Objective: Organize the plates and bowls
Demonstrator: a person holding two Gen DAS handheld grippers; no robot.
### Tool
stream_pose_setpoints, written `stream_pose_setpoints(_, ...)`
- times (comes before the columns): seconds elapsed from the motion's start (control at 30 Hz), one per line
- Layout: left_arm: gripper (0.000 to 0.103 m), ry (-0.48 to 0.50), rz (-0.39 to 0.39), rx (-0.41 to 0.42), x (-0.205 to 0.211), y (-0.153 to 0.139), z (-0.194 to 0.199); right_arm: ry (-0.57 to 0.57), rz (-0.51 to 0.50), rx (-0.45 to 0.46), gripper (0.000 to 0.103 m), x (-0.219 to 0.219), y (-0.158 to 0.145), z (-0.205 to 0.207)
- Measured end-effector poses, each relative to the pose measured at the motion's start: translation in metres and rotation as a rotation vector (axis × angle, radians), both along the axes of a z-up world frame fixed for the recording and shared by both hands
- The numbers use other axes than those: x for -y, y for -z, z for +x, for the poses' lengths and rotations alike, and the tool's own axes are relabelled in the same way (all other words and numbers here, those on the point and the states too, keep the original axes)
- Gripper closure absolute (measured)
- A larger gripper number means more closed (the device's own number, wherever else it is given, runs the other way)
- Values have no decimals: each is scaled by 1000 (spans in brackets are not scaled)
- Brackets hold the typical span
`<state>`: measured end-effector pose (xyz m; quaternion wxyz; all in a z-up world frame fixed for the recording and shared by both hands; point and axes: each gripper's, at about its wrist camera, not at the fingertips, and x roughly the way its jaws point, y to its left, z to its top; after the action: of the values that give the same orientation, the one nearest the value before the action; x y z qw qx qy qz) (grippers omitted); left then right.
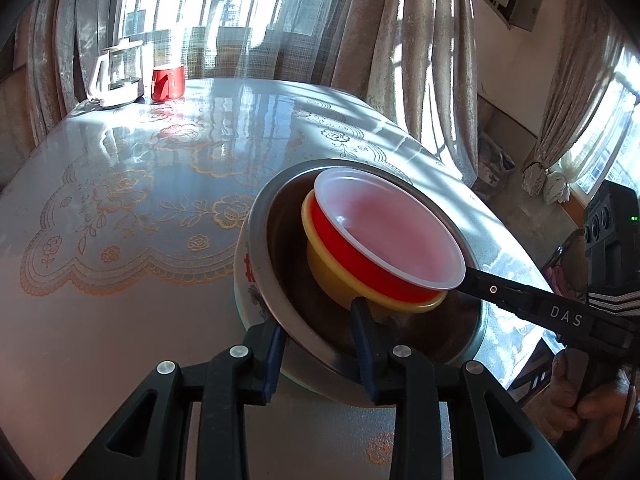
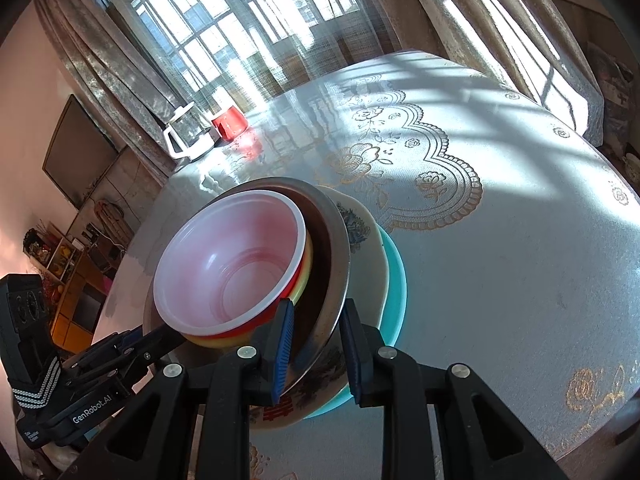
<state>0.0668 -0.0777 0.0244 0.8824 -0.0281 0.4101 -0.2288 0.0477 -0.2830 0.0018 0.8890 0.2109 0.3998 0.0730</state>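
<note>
A nested stack sits on the table: a red bowl with white inside [image 1: 384, 236] [image 2: 232, 264] in a yellow bowl [image 1: 340, 280] [image 2: 298, 284], in a steel bowl [image 1: 276, 280] [image 2: 328, 264], on a white patterned plate [image 2: 368, 248] and a teal plate [image 2: 396, 276]. My left gripper [image 1: 320, 344] straddles the steel bowl's near rim, one finger inside, one outside. My right gripper [image 2: 316, 344] straddles the steel bowl's rim on the opposite side, its fingers [image 1: 492, 288] showing in the left wrist view. Both look closed on the rim.
The table [image 1: 140, 200] [image 2: 500, 240] has a glossy lace-patterned cover. A white kettle [image 1: 118, 74] [image 2: 186, 132] and a red cup [image 1: 168, 82] [image 2: 229, 122] stand at its far end. Curtains and windows lie behind.
</note>
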Motion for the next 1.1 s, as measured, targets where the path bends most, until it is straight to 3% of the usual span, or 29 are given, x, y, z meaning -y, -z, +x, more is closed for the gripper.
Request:
stream_pose_setpoints(0.7,71,-18,27,66,-8,-6,-12,3,-49,29,82,-4,-3,-4)
stream_pose_setpoints(1.1,70,-43,-11,58,-16,-5,-11,11,-80,30,82,-6,-4,-3)
